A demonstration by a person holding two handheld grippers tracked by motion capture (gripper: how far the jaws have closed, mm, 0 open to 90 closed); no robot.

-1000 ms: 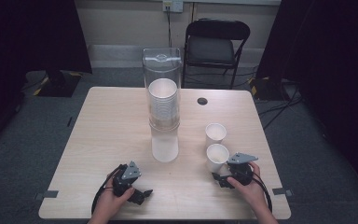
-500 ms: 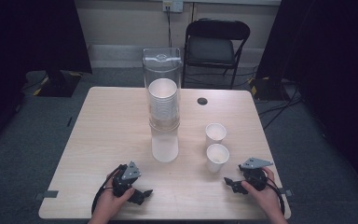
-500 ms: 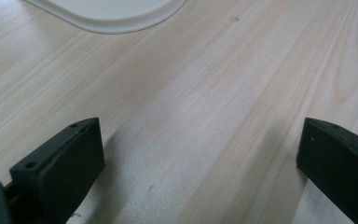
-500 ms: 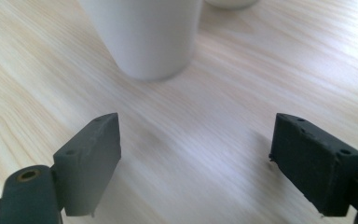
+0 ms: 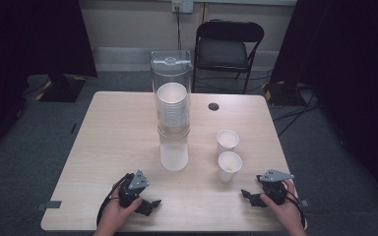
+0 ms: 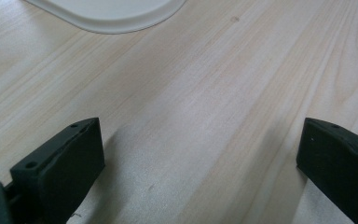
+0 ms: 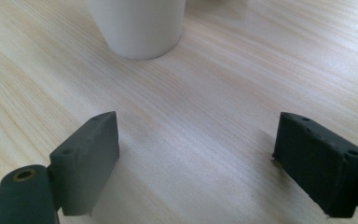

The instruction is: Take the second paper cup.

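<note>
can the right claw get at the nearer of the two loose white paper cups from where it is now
Probably yes. The right claw rests open on the light wooden table, and the nearer white paper cup stands upright just ahead of it. In the right gripper view only bare tabletop lies between its jaws and the cup's base.

The clear dispenser (image 5: pixel 172 110) stands mid-table, tall, with a stack of cups inside, and blocks any straight pass across the centre of the table (image 5: pixel 108 137). Left of the dispenser the wood lies bare out to the table edge. Right of the dispenser two paper cups (image 5: pixel 229 155) stand just beside each other, leaving a narrow lane between them and the dispenser. A small black disc (image 5: pixel 213 106) lies behind and right of the dispenser, flat. In front of the dispenser, bare wood runs between the left gripper (image 5: pixel 147 205) and the right gripper (image 5: pixel 252 196), both with jaws spread wide.
</note>
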